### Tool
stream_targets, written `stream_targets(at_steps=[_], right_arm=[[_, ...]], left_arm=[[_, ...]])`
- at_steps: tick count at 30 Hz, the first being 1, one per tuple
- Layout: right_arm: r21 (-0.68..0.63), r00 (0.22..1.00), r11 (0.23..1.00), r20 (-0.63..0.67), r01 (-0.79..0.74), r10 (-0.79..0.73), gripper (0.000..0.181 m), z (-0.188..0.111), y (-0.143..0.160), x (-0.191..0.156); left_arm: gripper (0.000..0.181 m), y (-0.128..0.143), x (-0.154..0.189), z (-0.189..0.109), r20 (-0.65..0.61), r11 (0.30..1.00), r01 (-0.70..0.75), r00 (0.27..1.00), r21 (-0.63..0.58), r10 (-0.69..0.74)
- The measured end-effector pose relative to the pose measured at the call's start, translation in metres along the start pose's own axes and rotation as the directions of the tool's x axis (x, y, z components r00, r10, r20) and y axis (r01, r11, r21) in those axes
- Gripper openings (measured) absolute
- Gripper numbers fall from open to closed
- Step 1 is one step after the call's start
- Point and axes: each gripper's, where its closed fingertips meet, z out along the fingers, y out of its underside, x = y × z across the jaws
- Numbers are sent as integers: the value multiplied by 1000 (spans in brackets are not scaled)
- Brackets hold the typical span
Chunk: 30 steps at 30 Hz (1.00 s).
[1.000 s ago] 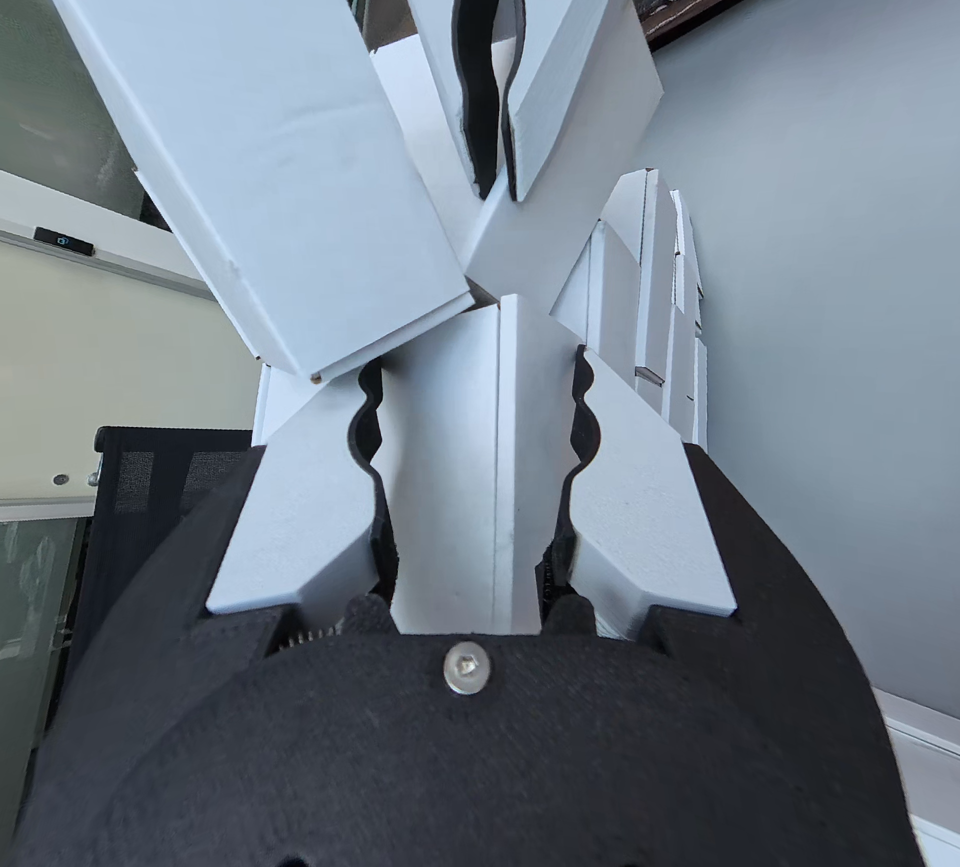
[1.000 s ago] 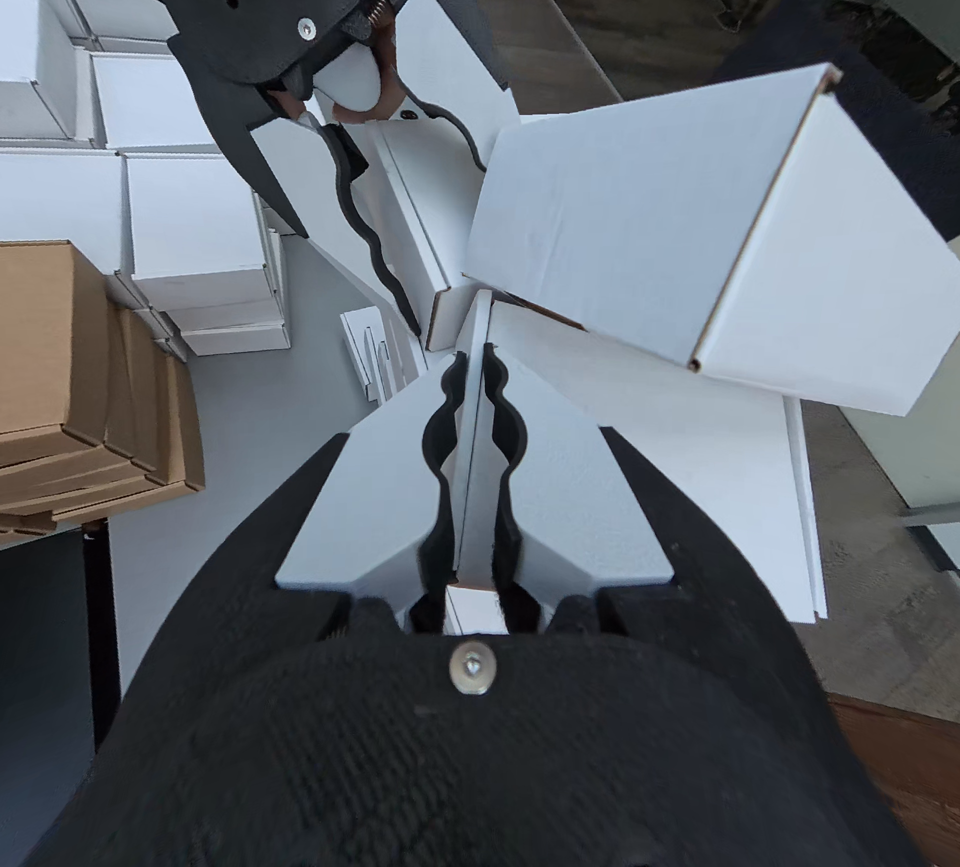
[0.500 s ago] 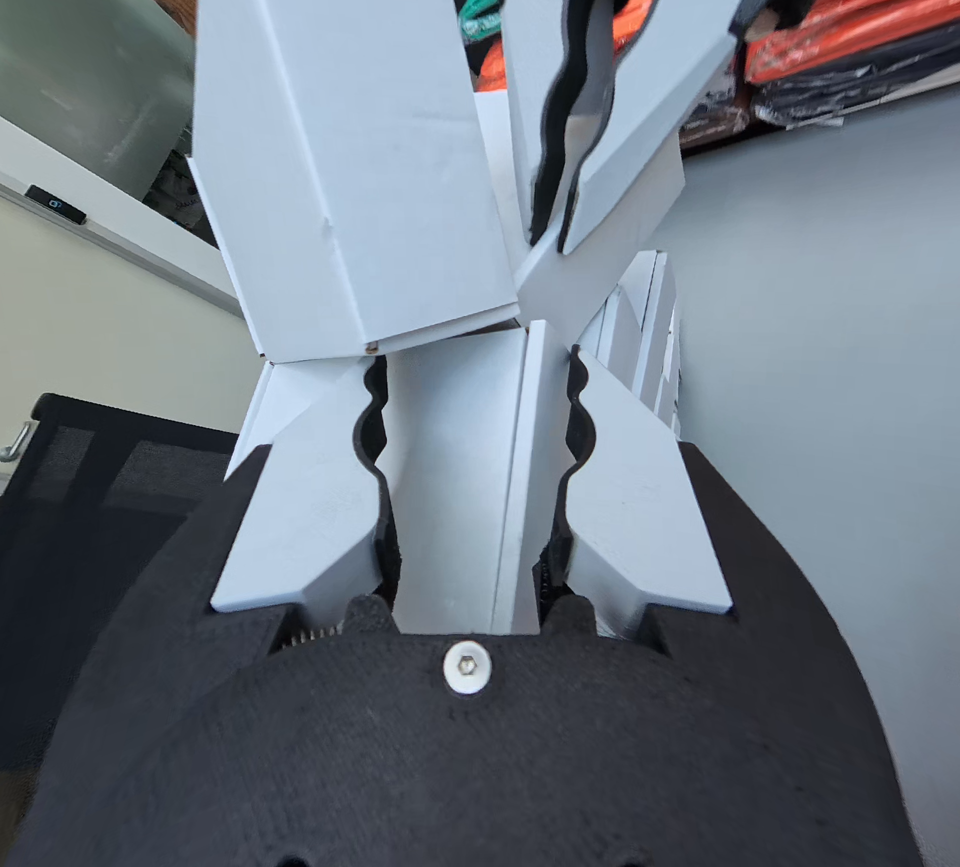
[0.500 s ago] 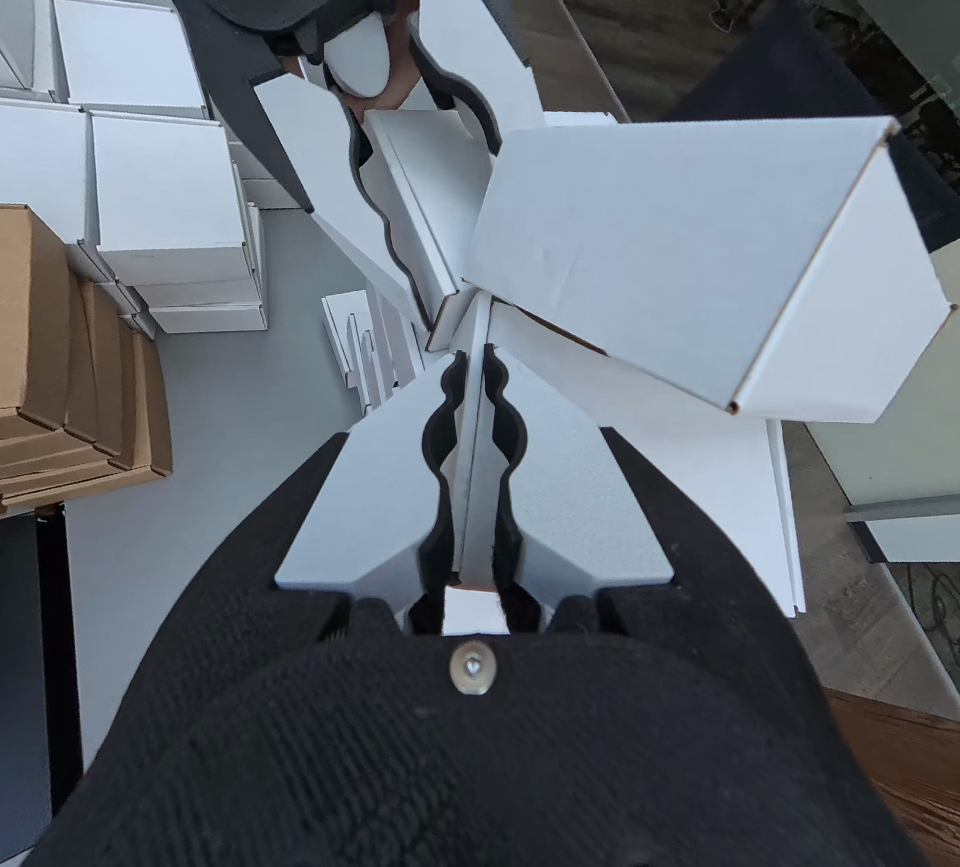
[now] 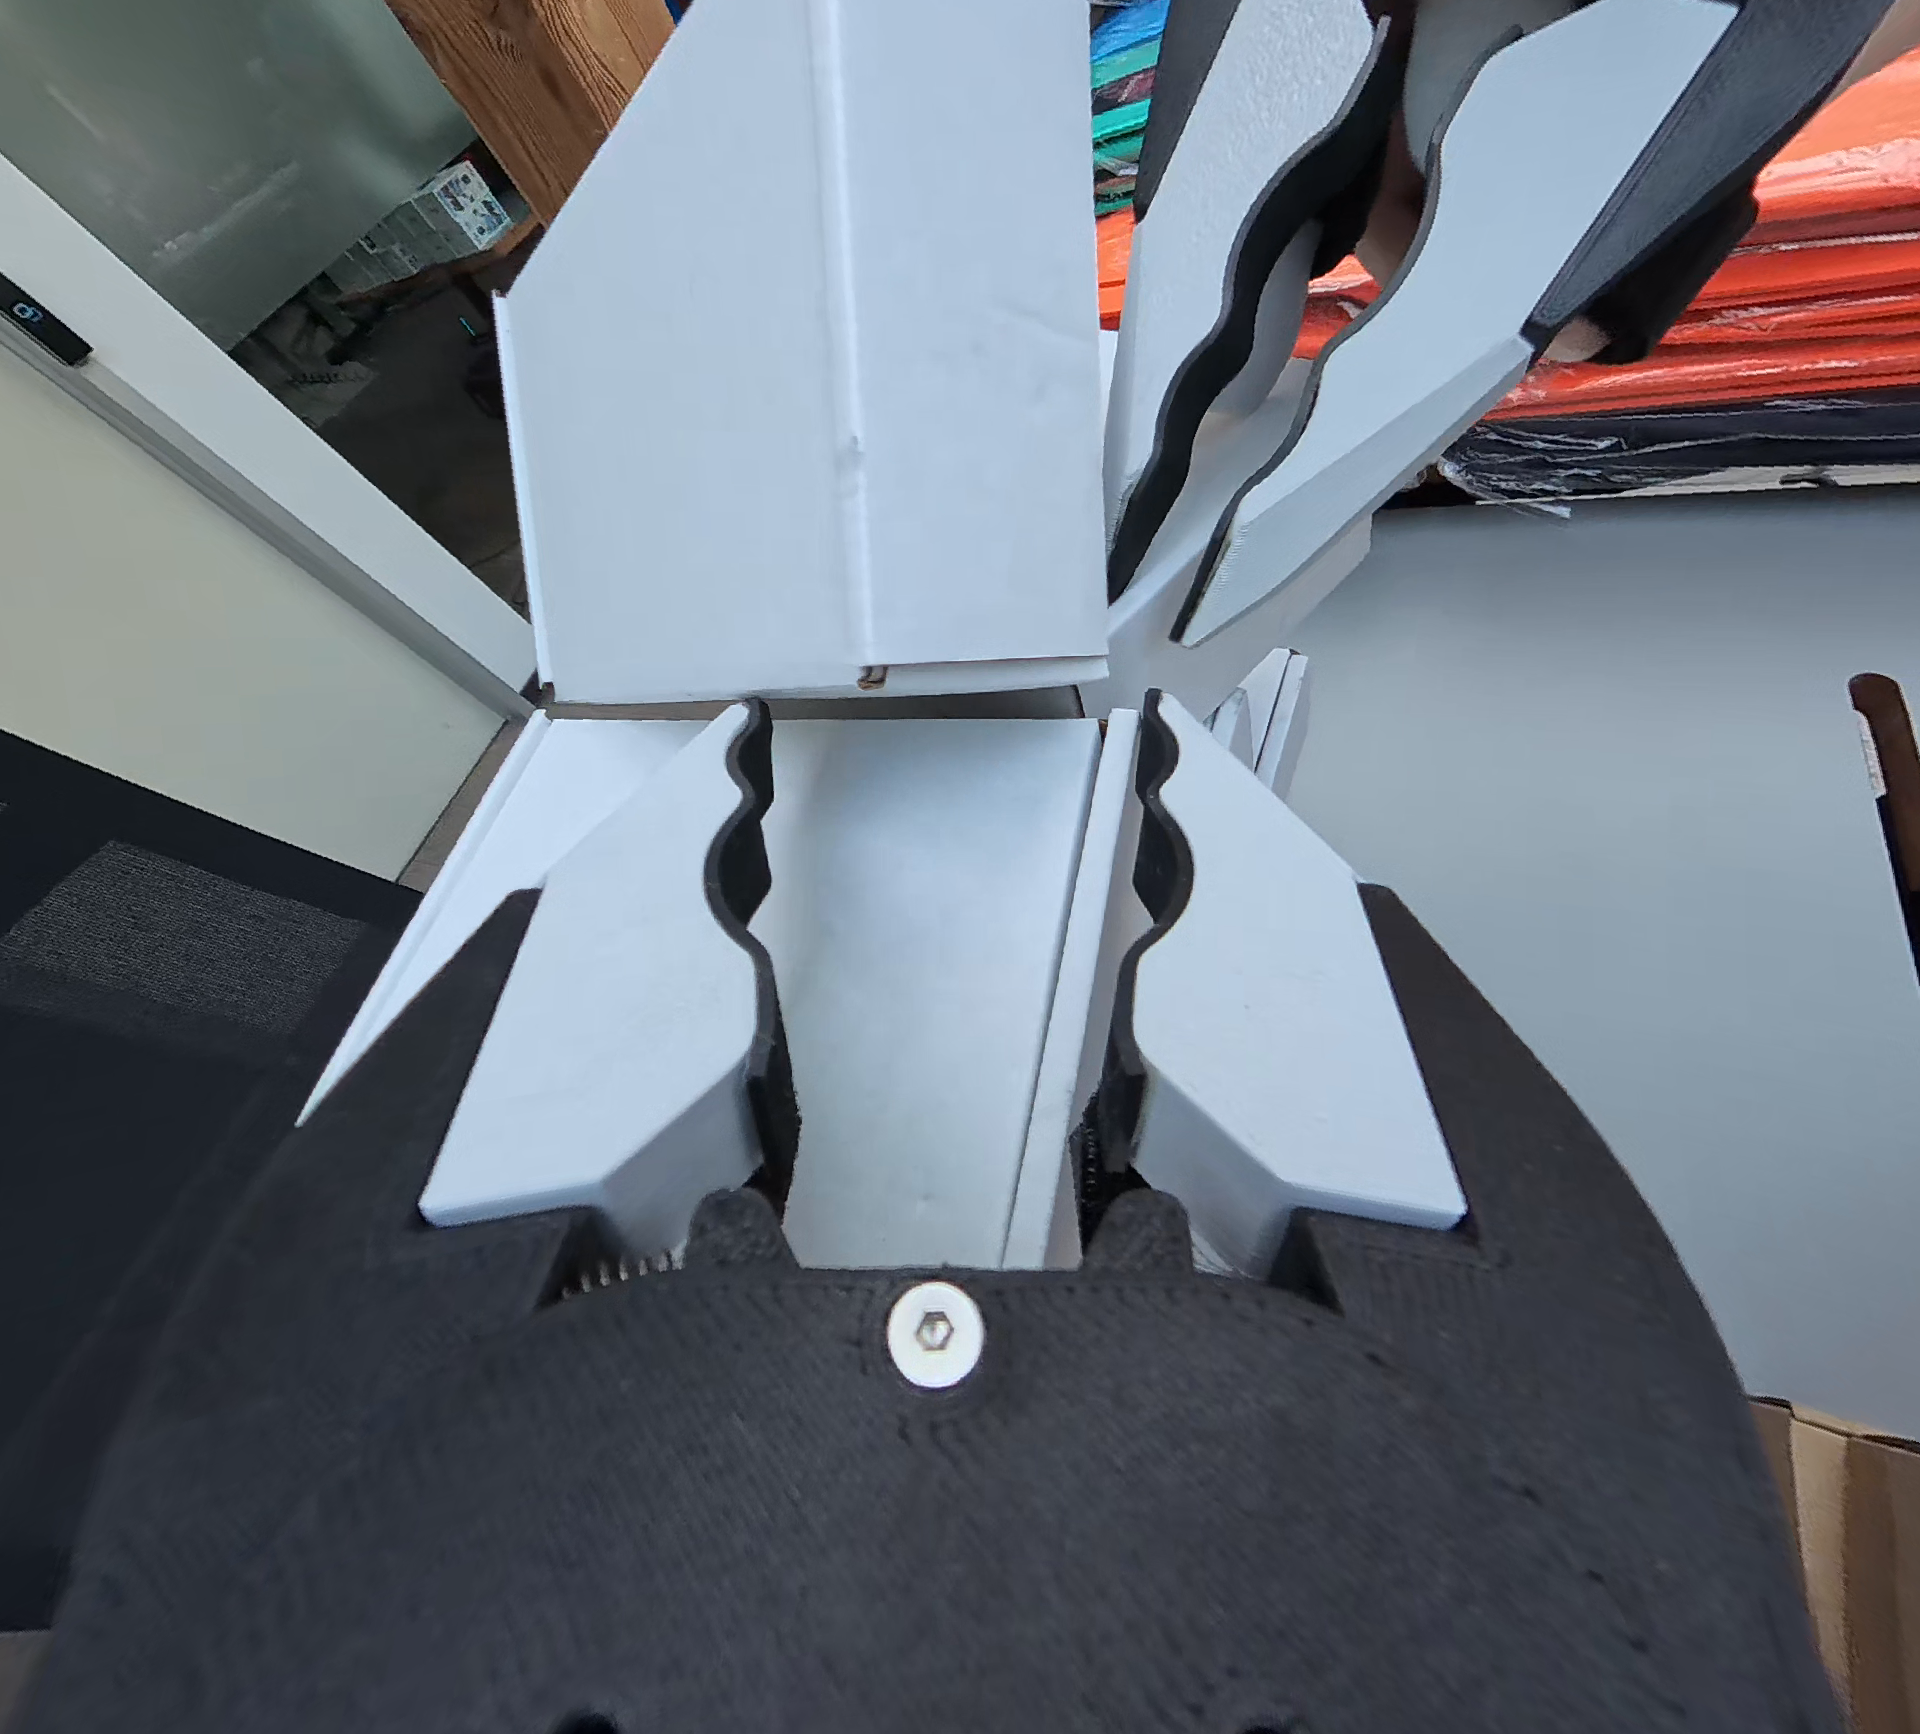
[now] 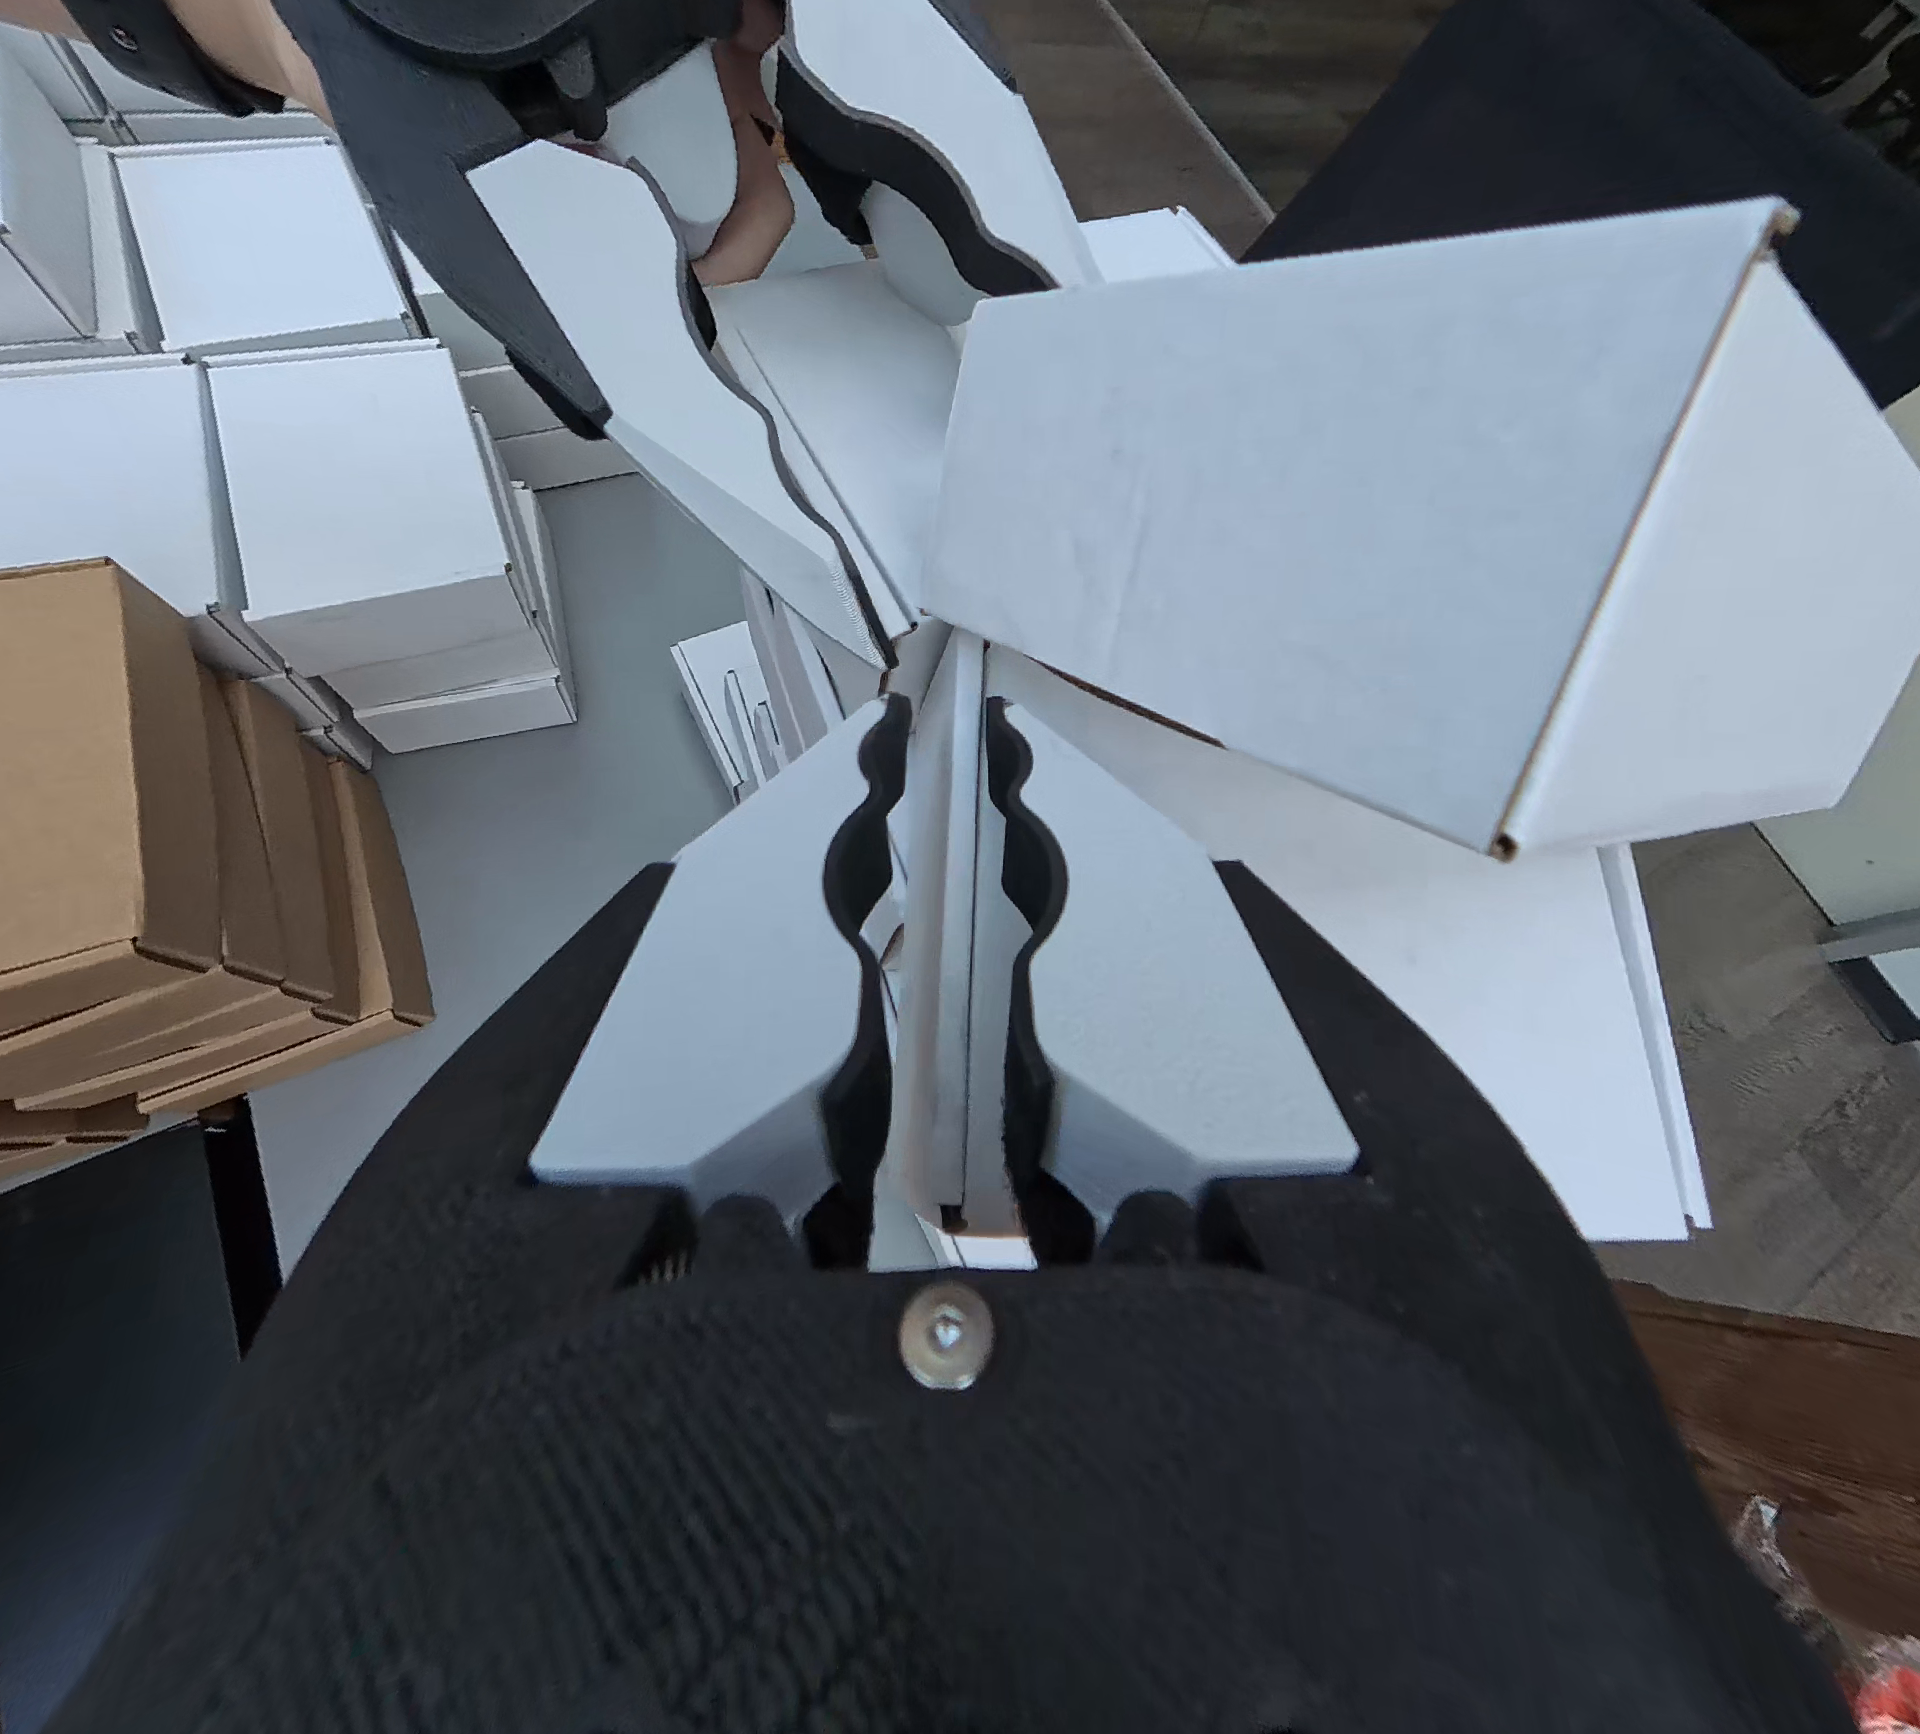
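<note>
Both tongs, the left tongs and the right tongs, share a textured black printed body, pale grey fingers with wavy black pads, and a silver hex screw.

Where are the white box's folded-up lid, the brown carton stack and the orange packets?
folded-up lid (image 5: 790, 396), left wrist view, on its broad outer face.
brown carton stack (image 6: 94, 770), right wrist view, on the top carton's face.
orange packets (image 5: 1766, 302), left wrist view, on the stacked edges.

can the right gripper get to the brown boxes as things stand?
Probably not. The right gripper is shut on a flap of the white box, which the left gripper also holds. The brown boxes sit off to the side on the table.
</note>
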Motion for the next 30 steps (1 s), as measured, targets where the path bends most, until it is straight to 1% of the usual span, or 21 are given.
stream_targets(at_steps=[4, 6, 8, 12, 17, 20, 23, 25, 28, 30], right_arm=[[-16, 999, 1000, -35, -3, 2, 16, 4, -2, 0], [-25, 999, 1000, -36, -8, 7, 18, 6, -4, -1], [-30, 999, 999, -28, -18, 18, 23, 8, -5, -3], [-38, 998, 997, -13, -62, 62, 26, 10, -7, -4], [-64, 995, 994, -45, -89, 87, 26, 12, -7, -3], [-71, 995, 994, -72, -77, 72, 27, 14, -7, -2], [-72, 992, 993, -96, -89, 82, 26, 16, -8, -2], [-69, 986, 989, -110, -130, 122, 25, 16, -9, 1], [-62, 975, 980, -133, -190, 181, 27, 16, -9, 5], [-60, 972, 981, -157, -187, 176, 26, 15, -9, 6]], left_arm=[[69, -1, -2, -1, -16, 999, 37, 999, 6, -37], [61, -4, -4, -2, -35, 997, 81, 996, 20, -80], [60, -6, -6, -3, -66, 992, 123, 991, 31, -121], [62, -11, -8, -6, -119, 975, 210, 972, 67, -201], [69, -14, -8, -7, -145, 963, 253, 960, 90, -238], [61, -19, -14, -10, -147, 936, 326, 940, 135, -307], [54, -22, -21, -16, -156, 897, 391, 918, 205, -364], [50, -23, -24, -18, -166, 877, 420, 906, 235, -390], [45, -22, -27, -18, -146, 876, 419, 908, 241, -394], [43, -22, -28, -17, -140, 871, 426, 905, 245, -403]])
